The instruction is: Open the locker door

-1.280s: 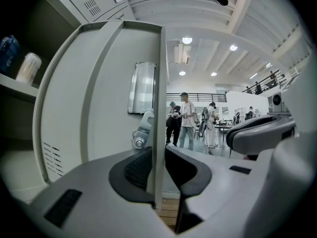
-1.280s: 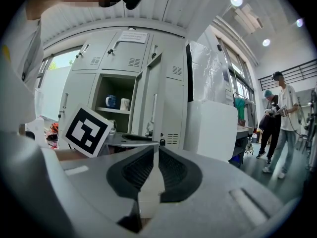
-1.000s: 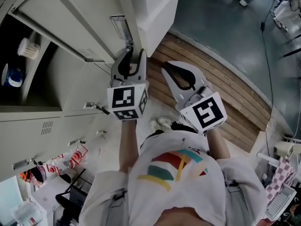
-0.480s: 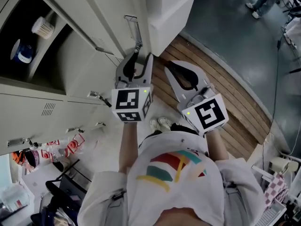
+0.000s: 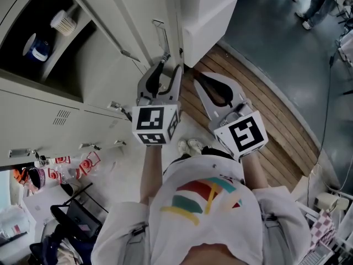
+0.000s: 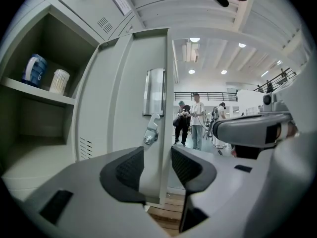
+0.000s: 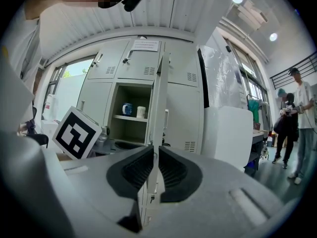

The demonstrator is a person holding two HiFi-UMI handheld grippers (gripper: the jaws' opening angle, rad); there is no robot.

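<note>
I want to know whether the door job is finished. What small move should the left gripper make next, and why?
Probably draw the left gripper straight back off the locker door. The door already stands swung wide, baring the shelf, and the jaws have just been opening: the pads stand apart with the door's edge between them.

The locker door (image 6: 129, 83) is pale grey-beige. The left hand-held gripper (image 6: 157, 165) and the right hand-held gripper (image 7: 156, 165) are light grey, with black ribbed pads (image 6: 130, 168) and black-and-white square markers (image 5: 150, 118). The mug (image 6: 34, 69) is blue and white. The floor planks (image 5: 276, 120) are brown.
</note>
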